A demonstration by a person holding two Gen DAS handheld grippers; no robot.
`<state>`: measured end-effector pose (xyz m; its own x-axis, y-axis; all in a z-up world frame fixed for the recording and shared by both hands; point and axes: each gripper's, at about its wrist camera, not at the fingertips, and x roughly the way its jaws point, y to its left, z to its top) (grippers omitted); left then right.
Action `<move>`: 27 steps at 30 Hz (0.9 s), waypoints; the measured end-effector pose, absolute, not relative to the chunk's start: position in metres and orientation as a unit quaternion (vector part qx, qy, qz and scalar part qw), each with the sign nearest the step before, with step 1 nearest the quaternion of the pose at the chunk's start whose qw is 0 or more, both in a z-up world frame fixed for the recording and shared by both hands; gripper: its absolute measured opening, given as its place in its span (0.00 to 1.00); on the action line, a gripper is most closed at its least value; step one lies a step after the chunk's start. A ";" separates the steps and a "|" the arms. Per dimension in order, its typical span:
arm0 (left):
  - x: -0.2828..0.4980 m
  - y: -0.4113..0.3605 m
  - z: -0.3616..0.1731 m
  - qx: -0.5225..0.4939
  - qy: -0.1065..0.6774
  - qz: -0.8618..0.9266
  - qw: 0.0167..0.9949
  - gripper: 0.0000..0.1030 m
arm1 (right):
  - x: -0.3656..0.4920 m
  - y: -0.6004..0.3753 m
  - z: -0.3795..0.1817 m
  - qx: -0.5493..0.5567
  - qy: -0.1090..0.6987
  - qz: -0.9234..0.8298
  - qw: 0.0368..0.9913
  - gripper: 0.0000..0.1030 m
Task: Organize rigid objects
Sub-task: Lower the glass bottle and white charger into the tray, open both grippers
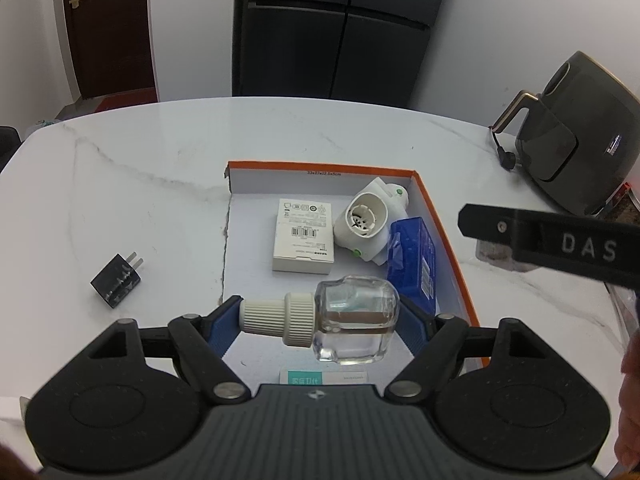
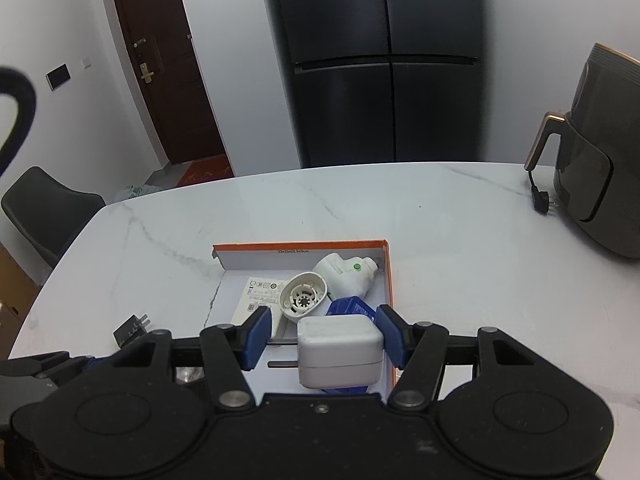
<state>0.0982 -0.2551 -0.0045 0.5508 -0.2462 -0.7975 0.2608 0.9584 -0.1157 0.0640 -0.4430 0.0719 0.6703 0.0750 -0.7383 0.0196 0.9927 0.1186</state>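
Note:
My left gripper (image 1: 320,320) is shut on a clear glass bottle (image 1: 356,320) with a ribbed white cap (image 1: 280,316), held sideways over the near part of an orange-rimmed cardboard box (image 1: 444,220). In the box lie a white carton (image 1: 304,240), a white plug-in device with green dots (image 1: 368,220) and a blue pack (image 1: 412,256). My right gripper (image 2: 324,336) holds a white power adapter (image 2: 340,352) against its right pad; a gap shows at the left pad. It hangs over the box (image 2: 390,280). A black plug adapter (image 1: 118,280) lies on the table left of the box.
The white marble table (image 1: 140,184) carries a dark air fryer (image 1: 576,148) with its cord at the far right. A black fridge stands behind the table, a brown door at left, a dark chair (image 2: 44,208) at the table's left end.

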 end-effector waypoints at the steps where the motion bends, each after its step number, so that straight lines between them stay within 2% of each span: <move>1: 0.098 -0.255 -0.005 0.008 0.452 -0.144 0.880 0.79 | 0.066 -0.443 0.071 0.058 0.407 0.017 0.912 0.68; 27: 0.110 -0.271 -0.029 0.010 0.480 -0.145 0.865 0.79 | 0.150 -0.445 0.030 0.011 0.407 0.033 0.913 0.69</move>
<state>0.1097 -0.2707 -0.0287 0.4969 -0.2415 -0.8335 0.2603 0.9577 -0.1224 0.1503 -0.4447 0.0300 0.6659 0.0698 -0.7428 -0.0523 0.9975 0.0469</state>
